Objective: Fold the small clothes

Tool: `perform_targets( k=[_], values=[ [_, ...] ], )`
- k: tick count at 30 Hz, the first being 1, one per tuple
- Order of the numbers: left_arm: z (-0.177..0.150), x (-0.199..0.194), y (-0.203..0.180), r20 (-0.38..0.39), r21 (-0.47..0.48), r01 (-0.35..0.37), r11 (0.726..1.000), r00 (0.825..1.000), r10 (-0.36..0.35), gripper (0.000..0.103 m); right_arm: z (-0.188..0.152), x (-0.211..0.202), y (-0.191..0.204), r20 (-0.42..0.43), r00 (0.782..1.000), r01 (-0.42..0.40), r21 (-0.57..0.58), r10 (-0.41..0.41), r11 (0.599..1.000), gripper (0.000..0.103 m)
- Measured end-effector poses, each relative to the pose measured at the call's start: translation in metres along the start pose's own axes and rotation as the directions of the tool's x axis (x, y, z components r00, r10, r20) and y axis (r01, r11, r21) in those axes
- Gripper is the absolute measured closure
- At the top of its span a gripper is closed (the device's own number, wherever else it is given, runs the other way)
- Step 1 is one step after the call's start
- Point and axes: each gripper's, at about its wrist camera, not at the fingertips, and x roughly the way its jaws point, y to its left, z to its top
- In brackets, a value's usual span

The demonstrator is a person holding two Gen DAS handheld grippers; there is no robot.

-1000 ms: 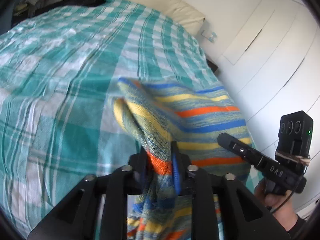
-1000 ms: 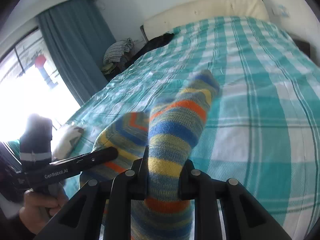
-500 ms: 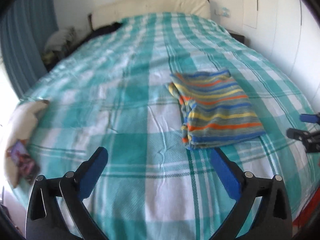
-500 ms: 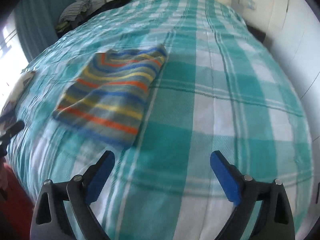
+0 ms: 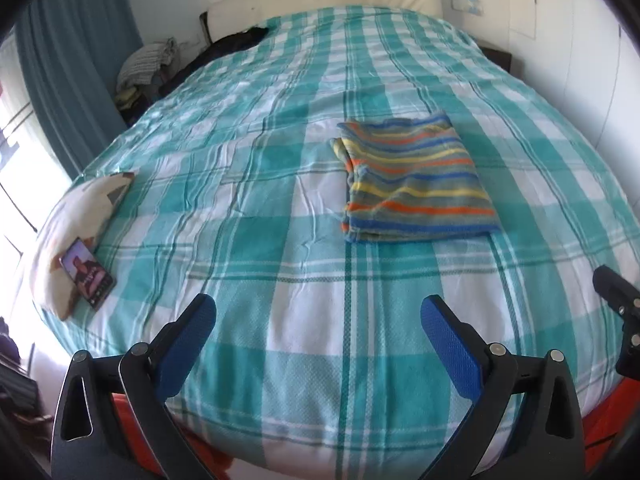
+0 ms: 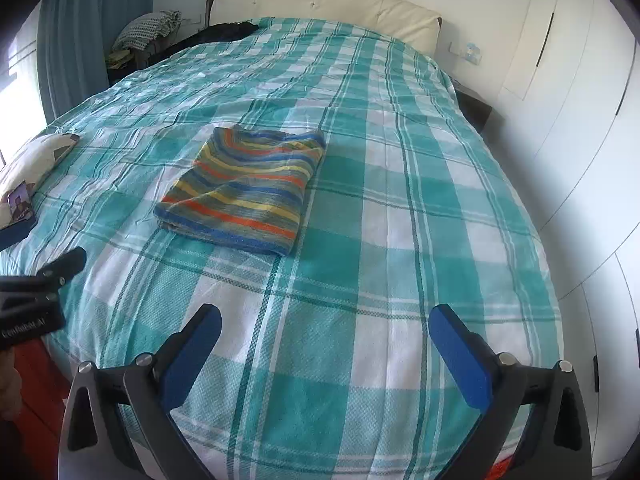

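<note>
A striped garment (image 5: 414, 182) in blue, orange, yellow and grey lies folded into a flat rectangle on the teal checked bedspread (image 5: 260, 208); it also shows in the right wrist view (image 6: 250, 190). My left gripper (image 5: 318, 320) is open and empty, held back over the bed's near edge. My right gripper (image 6: 324, 332) is open and empty, also near the foot of the bed. Each gripper shows at the edge of the other's view: the right gripper (image 5: 616, 300) and the left gripper (image 6: 44, 280).
A phone (image 5: 86, 272) leans on a cream cushion (image 5: 76, 224) at the bed's left edge. A dark garment (image 5: 236, 42) and a clothes pile (image 5: 146, 66) lie near the headboard. White wardrobe doors (image 6: 580, 120) stand along the right side.
One second ago both grippers were shut on the striped garment. They let go, opened wide and pulled back to the foot of the bed; the garment now lies folded.
</note>
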Motion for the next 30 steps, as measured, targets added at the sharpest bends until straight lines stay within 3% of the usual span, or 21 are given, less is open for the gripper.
perform_targets(
  k=[4, 9, 19, 25, 30],
  values=[
    [-0.004, -0.002, -0.003, -0.038, -0.009, 0.024, 1.000, 0.999, -0.025, 0.001, -0.001, -0.005, 0.000, -0.018, 0.999, -0.027, 0.016, 0.027, 0.999, 0.001],
    [-0.008, -0.004, 0.000, -0.068, -0.031, 0.059, 0.998, 0.996, -0.061, 0.001, -0.005, -0.008, 0.005, -0.027, 1.000, -0.005, -0.018, 0.004, 1.000, 0.001],
    [-0.004, -0.023, -0.002, -0.033, -0.030, 0.071, 0.997, 0.997, -0.072, 0.000, -0.007, -0.012, 0.005, -0.031, 0.999, 0.021, -0.025, -0.022, 0.999, 0.001],
    [0.002, -0.033, -0.001, -0.046, -0.048, 0.079, 0.996, 0.996, -0.081, 0.000, -0.005, -0.024, 0.005, -0.044, 0.999, -0.027, -0.010, 0.027, 1.000, 0.001],
    [0.006, -0.054, 0.004, -0.036, -0.057, 0.063, 0.996, 0.997, -0.065, 0.000, -0.001, -0.046, -0.005, -0.048, 0.990, -0.134, 0.046, 0.136, 0.990, 0.001]
  ],
)
